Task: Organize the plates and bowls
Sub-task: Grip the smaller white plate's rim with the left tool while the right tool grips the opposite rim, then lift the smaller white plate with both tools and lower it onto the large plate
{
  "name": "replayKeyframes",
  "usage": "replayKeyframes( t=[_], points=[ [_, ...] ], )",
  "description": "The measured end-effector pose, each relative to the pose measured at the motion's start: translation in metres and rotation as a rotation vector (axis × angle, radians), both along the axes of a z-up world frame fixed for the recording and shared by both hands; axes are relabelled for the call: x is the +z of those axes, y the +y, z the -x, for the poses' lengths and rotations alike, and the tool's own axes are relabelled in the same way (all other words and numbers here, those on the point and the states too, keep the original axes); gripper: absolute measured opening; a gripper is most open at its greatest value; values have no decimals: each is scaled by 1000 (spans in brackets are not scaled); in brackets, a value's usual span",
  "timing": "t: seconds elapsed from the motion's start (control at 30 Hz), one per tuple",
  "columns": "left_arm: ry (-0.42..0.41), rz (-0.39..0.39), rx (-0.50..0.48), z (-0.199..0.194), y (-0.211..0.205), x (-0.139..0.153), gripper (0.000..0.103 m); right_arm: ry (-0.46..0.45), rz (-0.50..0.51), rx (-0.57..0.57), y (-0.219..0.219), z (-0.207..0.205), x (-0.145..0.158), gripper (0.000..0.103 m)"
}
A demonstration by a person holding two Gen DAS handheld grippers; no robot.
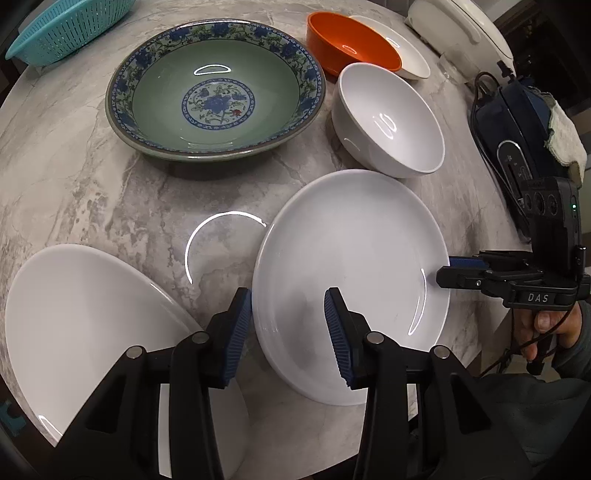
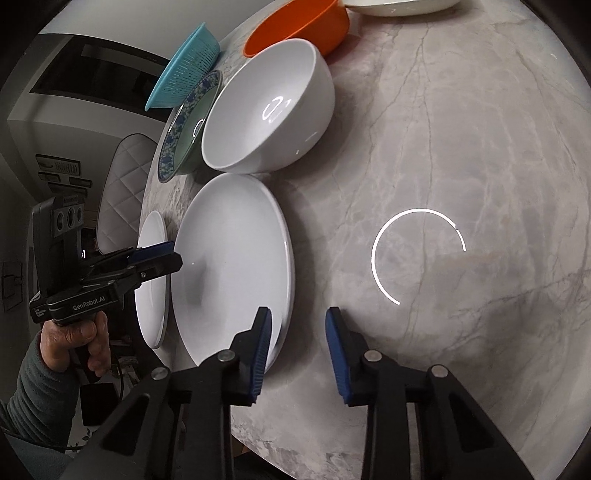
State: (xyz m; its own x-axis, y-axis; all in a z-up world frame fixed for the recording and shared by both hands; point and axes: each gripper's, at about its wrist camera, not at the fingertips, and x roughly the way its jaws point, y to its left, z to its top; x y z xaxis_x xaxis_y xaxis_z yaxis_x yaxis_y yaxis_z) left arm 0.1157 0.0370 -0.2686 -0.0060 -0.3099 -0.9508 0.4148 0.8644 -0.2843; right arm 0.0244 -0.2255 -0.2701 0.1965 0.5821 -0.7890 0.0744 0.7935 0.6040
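A white plate [image 1: 351, 266] lies on the marble table; it also shows in the right wrist view [image 2: 236, 266]. My left gripper [image 1: 288, 332] is open, its fingers straddling the plate's near-left rim. My right gripper [image 2: 297, 350] is open at the plate's opposite edge, one finger over the rim; it shows at the plate's right side in the left wrist view [image 1: 454, 271]. A second white plate [image 1: 85, 321] lies at the near left. A white bowl [image 1: 391, 118], an orange bowl [image 1: 351, 40] and a green floral bowl [image 1: 216, 92] stand beyond.
A teal colander [image 1: 66, 27] sits at the far left. A cream dish [image 1: 406, 51] lies behind the orange bowl. A white appliance [image 1: 461, 29] and a dark blue appliance [image 1: 517, 129] with a cloth stand at the right. The table edge runs close along the near side.
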Motion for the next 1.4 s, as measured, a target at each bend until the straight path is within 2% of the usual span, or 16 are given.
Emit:
replayKeyframes(
  t=[0.07, 0.13, 0.2, 0.37, 0.47, 0.67, 0.83, 1.17, 1.4],
  points=[
    [3, -3, 1, 1, -3, -2, 38, 0, 9, 1, 2, -2, 0, 28],
    [12, -4, 7, 1, -4, -5, 27, 5, 12, 4, 3, -4, 1, 26],
    [25, -3, 11, 1, -4, -9, 21, 5, 14, 4, 4, -4, 0, 23],
    [43, -26, -1, 4, -11, -17, 19, 18, -3, -24, 0, -7, -4, 15],
    [43, -49, 8, 6, -13, -22, 14, 23, 8, -37, -1, -8, -5, 7],
    [40, -59, 31, 11, -18, -23, 13, 31, 30, -45, 2, -12, -4, 7],
    [49, -38, 60, 18, -16, -17, 11, 52, 44, -54, 0, -12, -3, 7],
    [53, -3, 178, 42, -8, 17, 10, 72, 11, -31, -8, -13, 14, 7],
    [12, 18, 304, 68, 15, 69, 10, 58, 0, 69, 2, -17, 44, 7]
  ],
)
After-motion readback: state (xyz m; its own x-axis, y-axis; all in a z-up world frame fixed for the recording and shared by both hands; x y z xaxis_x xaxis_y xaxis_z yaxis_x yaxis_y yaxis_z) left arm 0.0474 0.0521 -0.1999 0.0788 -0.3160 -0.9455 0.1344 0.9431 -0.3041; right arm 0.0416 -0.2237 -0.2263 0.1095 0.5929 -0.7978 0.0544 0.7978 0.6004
